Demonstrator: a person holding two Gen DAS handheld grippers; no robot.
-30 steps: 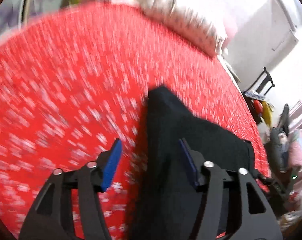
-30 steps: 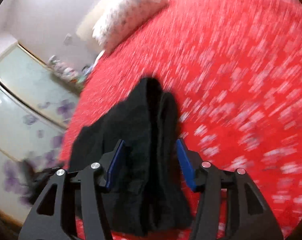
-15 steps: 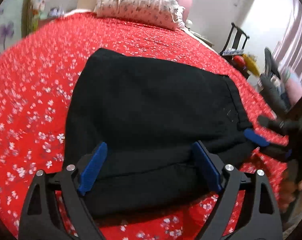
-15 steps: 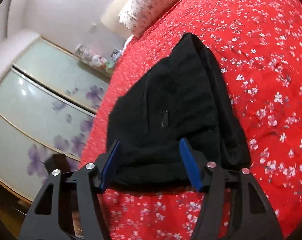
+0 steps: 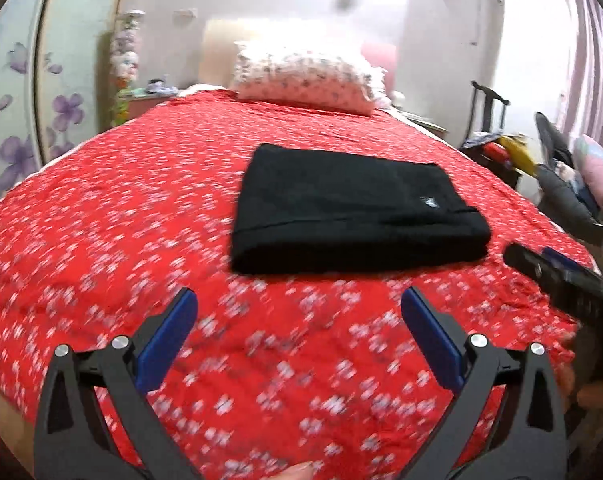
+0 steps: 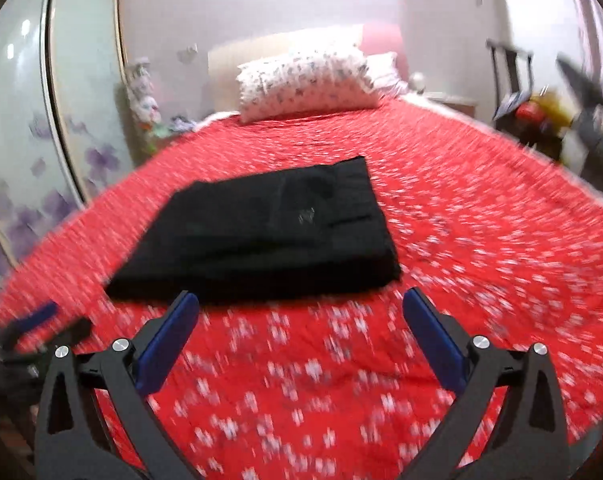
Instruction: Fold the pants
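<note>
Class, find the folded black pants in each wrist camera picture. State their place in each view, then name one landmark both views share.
Left wrist view: the folded black pants lie just right of centre on the red floral bedspread, beyond the gripper's fingertips.
Right wrist view: the folded black pants lie left of centre, just past the left fingertip.
Shared landmark: the floral pillow at the head of the bed, top centre in both.

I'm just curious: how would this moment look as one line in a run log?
pants: folded, lying on red bedspread | left gripper: opening, nothing between fingers | right gripper: opening, nothing between fingers
</note>
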